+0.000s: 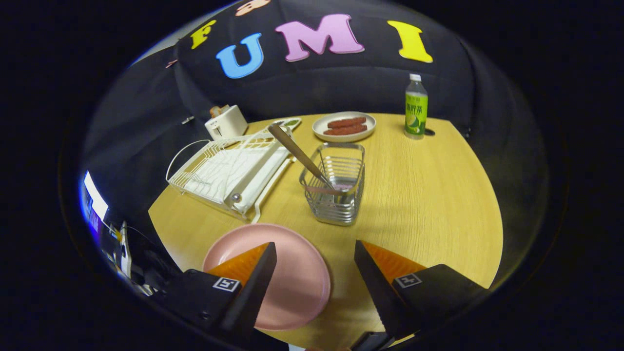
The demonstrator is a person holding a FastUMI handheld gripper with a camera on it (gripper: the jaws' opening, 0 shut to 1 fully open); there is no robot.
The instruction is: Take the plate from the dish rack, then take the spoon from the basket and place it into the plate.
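Two fingers of the gripper are standing well apart, gripping nothing, and hovering over the near part of the round wooden table. One finger is overlapping the pink plate, which is lying flat on the table right under that side of the gripper, with most of its rim showing between and beside the fingers. Bare tabletop is lying under the other finger.

Just beyond the fingers, a wire basket is standing upright on the table. A spoon is leaning in it, its bowl down inside the basket and its handle slanting up and out toward the dish rack. That white rack is sitting beside the basket, near the table's edge, and it is holding no dishes.

Farther off, a white toaster is standing behind the rack, with bread poking out of its slot. A pale plate of sausages is resting beyond the basket, and a green-labelled bottle is standing upright near it at the far edge of the table.
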